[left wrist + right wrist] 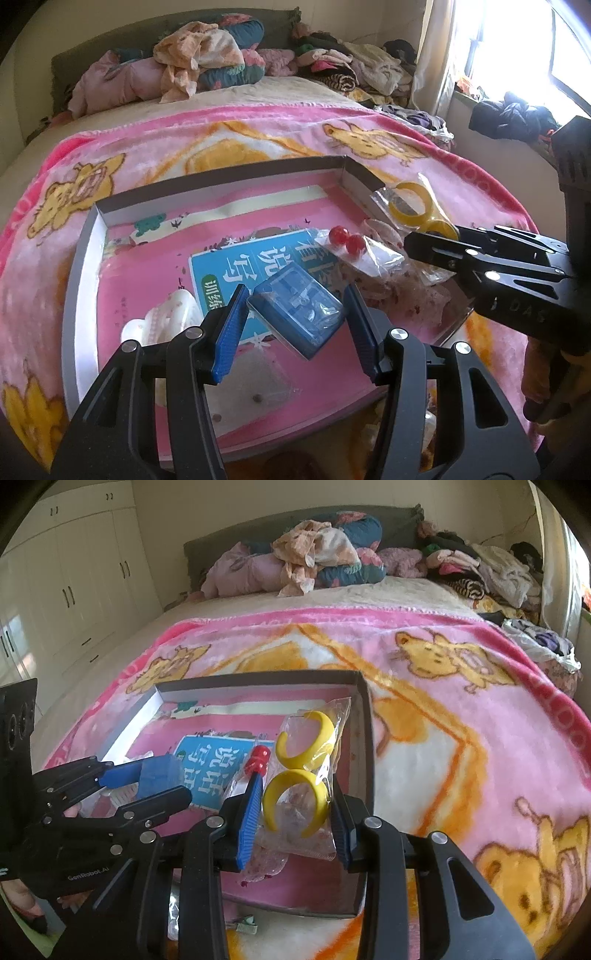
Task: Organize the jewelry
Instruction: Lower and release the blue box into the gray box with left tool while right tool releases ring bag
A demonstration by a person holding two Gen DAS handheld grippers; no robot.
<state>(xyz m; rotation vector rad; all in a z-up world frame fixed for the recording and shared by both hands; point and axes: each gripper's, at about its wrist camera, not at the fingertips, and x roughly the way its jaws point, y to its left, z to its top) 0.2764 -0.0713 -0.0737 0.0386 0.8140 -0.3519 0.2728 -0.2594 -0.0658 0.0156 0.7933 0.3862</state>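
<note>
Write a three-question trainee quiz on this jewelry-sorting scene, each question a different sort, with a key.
1. True or false: the left tool is closed on a blue transparent case.
2. What lies between the right tool's fingers? A) red beads B) bagged yellow hoop earrings C) a white clip
3. Fill in: the shallow box sits on a pink ____.

Key: 1 true; 2 B; 3 blanket.
</note>
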